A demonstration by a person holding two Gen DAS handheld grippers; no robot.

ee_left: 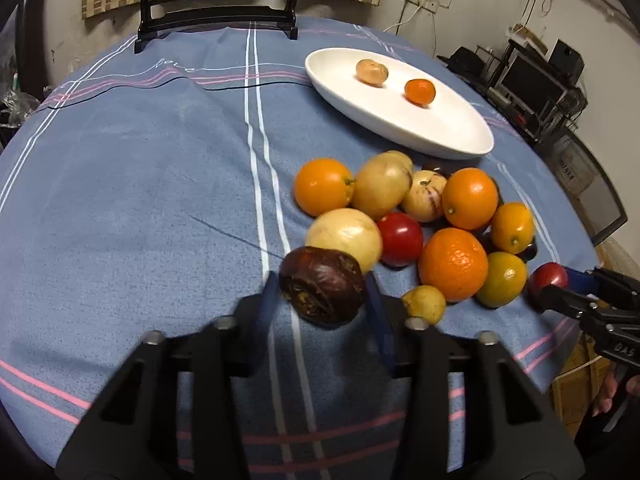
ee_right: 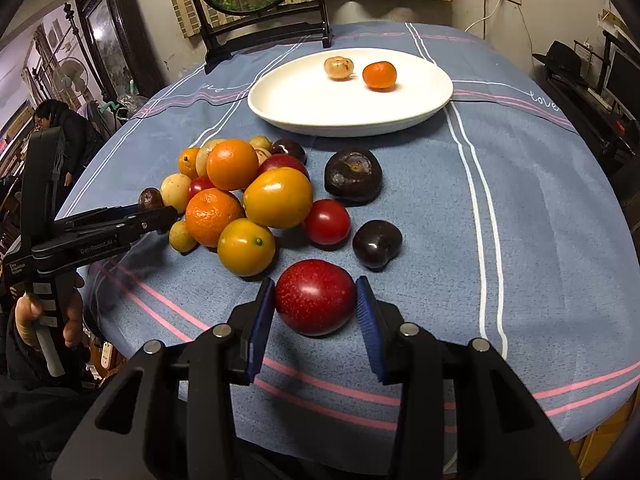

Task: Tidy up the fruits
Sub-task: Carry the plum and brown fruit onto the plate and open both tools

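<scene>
Fruit pile (ee_right: 240, 200) beside white plate (ee_right: 280, 112)

Both wrist views low, close over table, facing white plate (ee_left: 400, 120); shared: fruit pile (ee_right: 240, 200).

Black hand-held gripper (ee_right: 315, 312); blue ribbed pads (ee_right: 370, 326); silver screws.
</scene>
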